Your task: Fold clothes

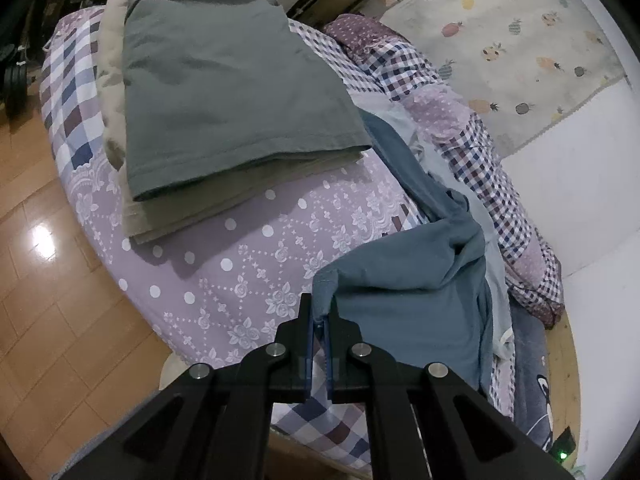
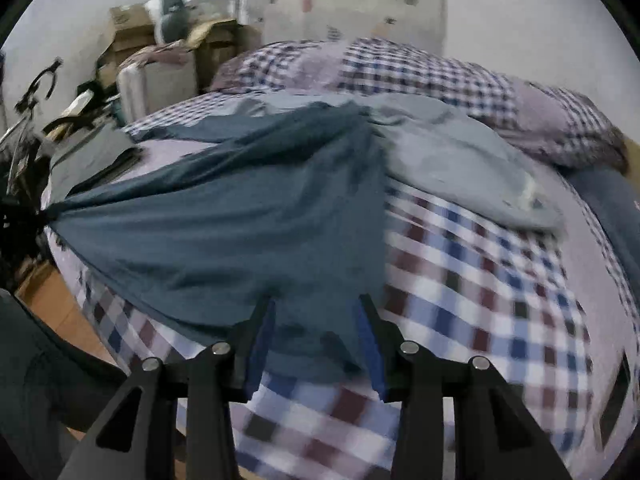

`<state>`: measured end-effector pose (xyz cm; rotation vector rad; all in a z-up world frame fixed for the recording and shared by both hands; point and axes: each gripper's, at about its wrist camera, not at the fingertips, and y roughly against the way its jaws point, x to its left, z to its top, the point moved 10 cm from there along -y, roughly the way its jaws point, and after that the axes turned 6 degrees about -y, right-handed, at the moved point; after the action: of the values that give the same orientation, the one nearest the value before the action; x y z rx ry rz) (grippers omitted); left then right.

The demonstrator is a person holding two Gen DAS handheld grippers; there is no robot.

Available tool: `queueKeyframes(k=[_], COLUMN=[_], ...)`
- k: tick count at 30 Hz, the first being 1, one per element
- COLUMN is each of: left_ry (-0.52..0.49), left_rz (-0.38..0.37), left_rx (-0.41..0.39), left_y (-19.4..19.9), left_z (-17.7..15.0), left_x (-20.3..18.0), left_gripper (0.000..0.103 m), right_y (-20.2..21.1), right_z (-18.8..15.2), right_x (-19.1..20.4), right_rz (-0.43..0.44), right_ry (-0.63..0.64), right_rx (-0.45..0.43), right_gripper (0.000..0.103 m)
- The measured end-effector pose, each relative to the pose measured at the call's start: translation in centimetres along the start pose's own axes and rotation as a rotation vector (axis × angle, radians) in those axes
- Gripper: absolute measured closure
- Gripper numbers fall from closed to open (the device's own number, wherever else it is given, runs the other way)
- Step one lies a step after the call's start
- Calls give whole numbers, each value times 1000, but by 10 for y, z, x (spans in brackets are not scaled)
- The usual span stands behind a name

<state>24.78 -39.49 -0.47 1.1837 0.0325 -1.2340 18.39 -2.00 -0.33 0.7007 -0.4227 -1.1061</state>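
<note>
On the checked bedspread point(image 2: 480, 320), left hand-held gripper point(image 1: 320, 316) pinches the teal garment's point(image 2: 240, 232) corner; right hand-held gripper point(image 2: 316, 308) gapes wide over its edge.

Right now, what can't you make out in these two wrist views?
- Left wrist view: how many garments sit in the folded pile; only stacked edges show under the grey top layer.
- Left wrist view: print on the dark item at the bed's foot, cut off by the lens edge.
- Right wrist view: whether the open right gripper touches the blue garment; motion blur.
- Right wrist view: clutter by the wall, blurred.
</note>
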Motion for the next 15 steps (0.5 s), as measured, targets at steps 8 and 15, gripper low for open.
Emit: queueKeyframes(k=[8,15], left_ry=[-7,2], left_rz=[-4,-9], left_rx=[-2,6], left_y=[1,1], left_z=[2,2], left_x=[1,5], left_gripper=[100,101], right_y=[-44,53], right_z=[4,-11], right_x=[-8,-121], right_rz=[-78,30], right_ry=[-45,-488], right_rx=[44,-49], right_gripper=[102,103])
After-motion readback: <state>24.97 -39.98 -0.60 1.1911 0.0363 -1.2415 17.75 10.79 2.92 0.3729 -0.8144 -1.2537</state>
